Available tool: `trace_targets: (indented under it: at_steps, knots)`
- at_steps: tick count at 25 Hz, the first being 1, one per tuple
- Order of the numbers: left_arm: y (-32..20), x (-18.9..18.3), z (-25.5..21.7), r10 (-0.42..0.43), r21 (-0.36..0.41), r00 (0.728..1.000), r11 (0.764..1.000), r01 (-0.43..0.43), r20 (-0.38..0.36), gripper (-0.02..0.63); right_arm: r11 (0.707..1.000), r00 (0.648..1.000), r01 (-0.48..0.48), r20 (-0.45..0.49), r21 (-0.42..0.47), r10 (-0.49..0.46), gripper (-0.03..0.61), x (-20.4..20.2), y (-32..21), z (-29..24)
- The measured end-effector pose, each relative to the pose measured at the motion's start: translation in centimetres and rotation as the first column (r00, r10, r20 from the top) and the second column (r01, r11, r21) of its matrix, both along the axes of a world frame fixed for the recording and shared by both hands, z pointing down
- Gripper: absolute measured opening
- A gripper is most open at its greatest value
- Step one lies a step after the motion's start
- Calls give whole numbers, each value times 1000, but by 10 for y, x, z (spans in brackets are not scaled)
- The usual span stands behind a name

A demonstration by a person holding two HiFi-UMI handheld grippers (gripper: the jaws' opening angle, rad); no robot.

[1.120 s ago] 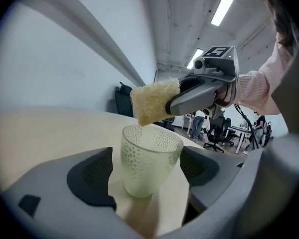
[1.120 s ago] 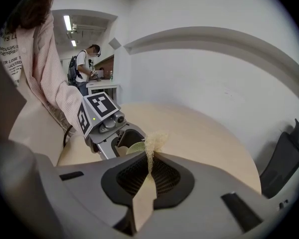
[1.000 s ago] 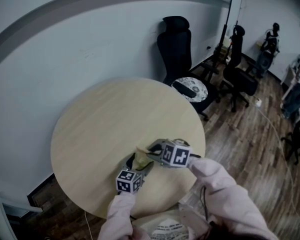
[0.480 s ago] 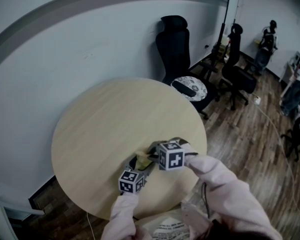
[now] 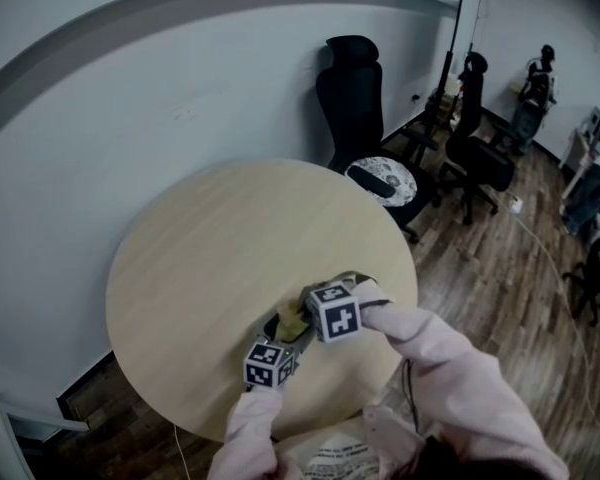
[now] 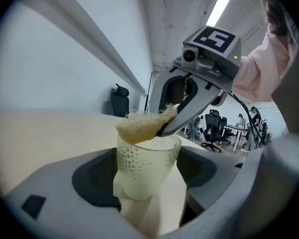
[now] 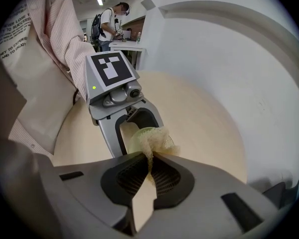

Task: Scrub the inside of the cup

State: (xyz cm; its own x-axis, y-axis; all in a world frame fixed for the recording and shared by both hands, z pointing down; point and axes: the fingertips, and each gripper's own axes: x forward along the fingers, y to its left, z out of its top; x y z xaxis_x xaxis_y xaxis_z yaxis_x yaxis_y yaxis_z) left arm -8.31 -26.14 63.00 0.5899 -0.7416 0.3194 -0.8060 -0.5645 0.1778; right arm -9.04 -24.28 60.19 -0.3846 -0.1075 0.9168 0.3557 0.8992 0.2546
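A pale yellow-green dimpled cup (image 6: pixel 144 166) stands upright between the jaws of my left gripper (image 6: pixel 147 172), whose dark pads sit against its sides. My right gripper (image 7: pixel 150 164) is shut on a yellowish mesh sponge (image 7: pixel 152 139). The sponge (image 6: pixel 142 126) rests across the cup's rim, partly over the opening. In the head view both grippers meet near the front of the round table (image 5: pixel 210 258), with the cup (image 5: pixel 283 326) and the sponge (image 5: pixel 294 315) between them. The cup's inside is mostly hidden.
A black office chair (image 5: pixel 355 88) with a patterned cushion (image 5: pixel 380 178) stands behind the table, by the white wall. More chairs (image 5: pixel 475 148) and a person (image 5: pixel 537 88) are at the back right. A printed white bag (image 5: pixel 335 458) hangs by my body.
My right gripper has moved left and brought the sponge onto the cup's rim. The left gripper with the cup has shifted slightly right.
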Motion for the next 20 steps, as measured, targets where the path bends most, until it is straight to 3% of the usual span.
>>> trace_targets:
  at_steps: [20]
  knots:
    - [0,1,-1,-2,-1,1000,1000,2,29,368,987,993,-71,-101,-141,57,14,-11,-4,-5]
